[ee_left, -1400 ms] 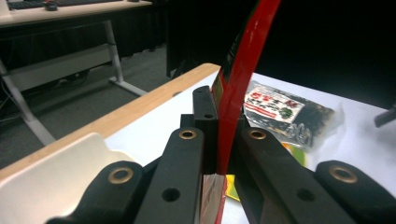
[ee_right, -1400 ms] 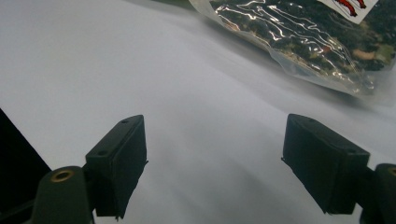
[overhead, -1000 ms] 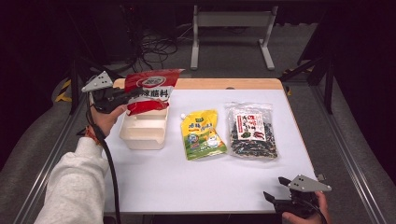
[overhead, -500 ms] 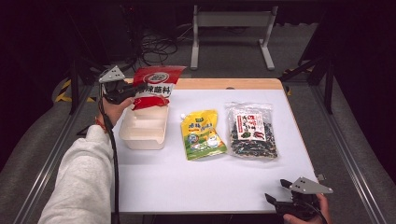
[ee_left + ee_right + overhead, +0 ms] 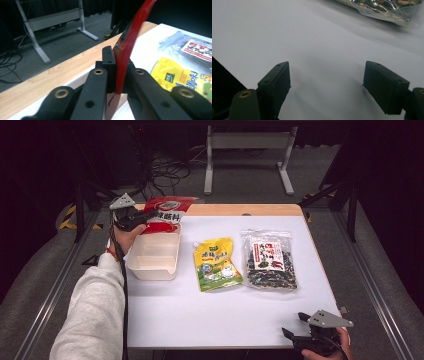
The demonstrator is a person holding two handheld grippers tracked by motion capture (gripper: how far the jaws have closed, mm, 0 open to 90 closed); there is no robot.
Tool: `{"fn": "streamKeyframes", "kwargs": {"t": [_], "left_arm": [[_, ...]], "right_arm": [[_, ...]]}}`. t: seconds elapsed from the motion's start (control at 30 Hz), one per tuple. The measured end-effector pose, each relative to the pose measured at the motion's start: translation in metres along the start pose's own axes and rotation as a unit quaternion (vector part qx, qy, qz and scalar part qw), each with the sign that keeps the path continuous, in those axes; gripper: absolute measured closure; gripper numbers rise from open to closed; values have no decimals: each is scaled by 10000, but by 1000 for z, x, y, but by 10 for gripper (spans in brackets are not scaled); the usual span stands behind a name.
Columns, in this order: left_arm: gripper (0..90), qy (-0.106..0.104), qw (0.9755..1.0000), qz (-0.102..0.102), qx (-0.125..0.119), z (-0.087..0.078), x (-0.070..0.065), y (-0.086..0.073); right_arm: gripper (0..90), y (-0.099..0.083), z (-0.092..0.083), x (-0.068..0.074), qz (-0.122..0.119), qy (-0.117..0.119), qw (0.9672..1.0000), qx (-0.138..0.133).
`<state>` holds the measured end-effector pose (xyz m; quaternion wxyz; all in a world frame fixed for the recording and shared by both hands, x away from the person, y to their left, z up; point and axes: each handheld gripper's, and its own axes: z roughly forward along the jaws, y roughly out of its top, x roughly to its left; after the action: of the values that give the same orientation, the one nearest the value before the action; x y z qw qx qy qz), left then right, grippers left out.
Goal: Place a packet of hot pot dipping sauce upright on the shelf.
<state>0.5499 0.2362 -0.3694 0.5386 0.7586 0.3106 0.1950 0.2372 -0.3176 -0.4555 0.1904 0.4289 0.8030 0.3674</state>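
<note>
white table (image 5: pixel 220 320), dark room behind. since a second ago the left gripper (image 5: pixel 142 218) has carried the red packet (image 5: pixel 167 212) lower and rightward, over the cream tub's (image 5: pixel 152 270) far rim; jaws pinched tight on it. tub holds nothing. right gripper (image 5: pixel 300 332) unmoved at near edge, spread wide, holding nothing.

White table (image 5: pixel 220 320); tub (image 5: pixel 152 257); two pouches (image 5: pixel 216 264)

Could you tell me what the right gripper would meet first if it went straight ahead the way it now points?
Probably the dark clear-fronted packet: the open right gripper points over bare white table towards it, though depth is hard to judge.
</note>
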Motion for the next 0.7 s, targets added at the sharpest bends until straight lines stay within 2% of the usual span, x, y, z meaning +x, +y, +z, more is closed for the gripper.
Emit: {"fn": "streamKeyframes", "kwargs": {"t": [0.03,0.13,0.2,0.23,0.3,0.33,0.47,0.6,0.63,0.7], "left_arm": [[850,0,10000,0,0,0,0,0],[821,91,9996,22,273,4,-1,-2],[830,91,9996,8,279,3,0,-3],[828,158,9993,-41,335,0,1,-4],[839,182,9990,-11,406,-1,2,-5],[839,233,9980,33,595,-4,2,-5],[880,368,9941,126,1012,-4,3,-10],[890,392,9937,-13,1054,-4,8,-16],[891,360,9943,-122,998,-5,10,-19],[882,339,9947,-163,958,-5,11,-20]], "right_arm": [[221,0,0,0,0,0,10000,0],[221,0,1,1,-50,28,10000,9],[221,0,1,1,-46,28,10000,23],[221,0,1,1,-54,41,10000,28],[221,0,1,2,-68,47,10000,36],[221,0,1,2,-88,52,9999,34],[221,1,1,2,-93,44,9999,71],[221,1,2,2,-98,41,9999,86],[222,1,2,3,-102,41,9999,88],[222,1,2,3,-105,45,9999,85]]}}
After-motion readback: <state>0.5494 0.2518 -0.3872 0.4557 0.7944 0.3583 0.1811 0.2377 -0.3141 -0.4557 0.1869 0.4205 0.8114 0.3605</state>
